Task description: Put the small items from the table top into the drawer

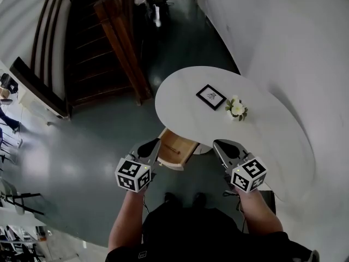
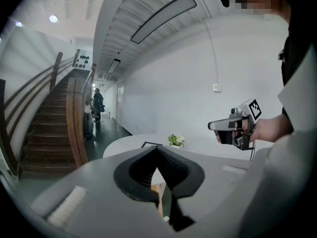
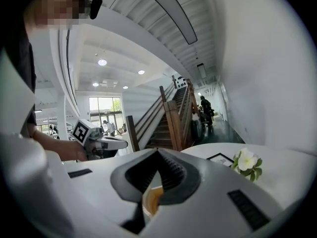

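Although right gripper (image 1: 220,144) is closed, flower (image 1: 236,108) lies well beyond its fingers (image 3: 174,175).

The table (image 1: 283,141) is white, the drawer (image 1: 175,146) tan, the picture (image 1: 211,96) black-framed.

- Between your left gripper (image 1: 151,146) and your right gripper (image 1: 222,145), the drawer (image 1: 175,148) stands pulled out from under the table (image 1: 283,141), its top open to reach from above.
- Ahead of your right gripper, bare table top runs up to the flowers (image 1: 236,108) and the framed picture (image 1: 211,97) just left of them.
- Left of your left gripper lies open floor (image 1: 92,146).
- The staircase (image 1: 109,42) stands well ahead.
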A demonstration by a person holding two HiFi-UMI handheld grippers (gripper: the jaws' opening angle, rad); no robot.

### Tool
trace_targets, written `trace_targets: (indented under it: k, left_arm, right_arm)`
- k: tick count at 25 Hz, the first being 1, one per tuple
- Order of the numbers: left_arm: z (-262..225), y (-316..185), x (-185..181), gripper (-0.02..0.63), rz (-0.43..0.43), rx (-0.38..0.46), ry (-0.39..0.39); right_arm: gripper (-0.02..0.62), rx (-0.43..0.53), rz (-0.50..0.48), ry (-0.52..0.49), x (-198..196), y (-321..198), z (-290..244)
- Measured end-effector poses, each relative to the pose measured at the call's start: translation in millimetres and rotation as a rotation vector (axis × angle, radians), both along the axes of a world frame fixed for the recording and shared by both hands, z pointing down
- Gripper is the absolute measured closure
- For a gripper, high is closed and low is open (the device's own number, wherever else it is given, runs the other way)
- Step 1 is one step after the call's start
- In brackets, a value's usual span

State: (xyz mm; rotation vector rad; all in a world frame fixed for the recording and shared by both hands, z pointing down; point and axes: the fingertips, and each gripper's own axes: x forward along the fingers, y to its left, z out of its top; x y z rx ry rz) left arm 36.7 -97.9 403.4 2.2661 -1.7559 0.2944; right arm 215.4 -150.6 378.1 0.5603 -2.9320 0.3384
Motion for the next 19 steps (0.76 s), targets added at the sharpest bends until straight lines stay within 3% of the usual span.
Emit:
trace_targets:
  k: [4,8,12,19]
  left_arm:
    - [-18.5,9.4,-14.0,0.597,-0.018,0.057,0.018]
    - [-37.2,17.9,-26.5,0.595,0.011,0.134,-0.027]
    - [-49.4,30.4,-43.3,0.595,0.014,0.191,0.01]
    - [-52.6,27.9,-78.8,0.595,-0.024,0.207,0.026]
  right_arm:
    - [0.584,0.019,-0.002,-0.015,-13.9,-1.6,-10.1]
    - [0.584,0.057,-0.034,-0.006,-41.2,4.2,-24.4]
    - [0.584,0.079,-0.048,-0.004,-66.2,13.5,-33.4]
    - [0.584,0.057,-0.084,0.016,-100.2,27.2,-23.0]
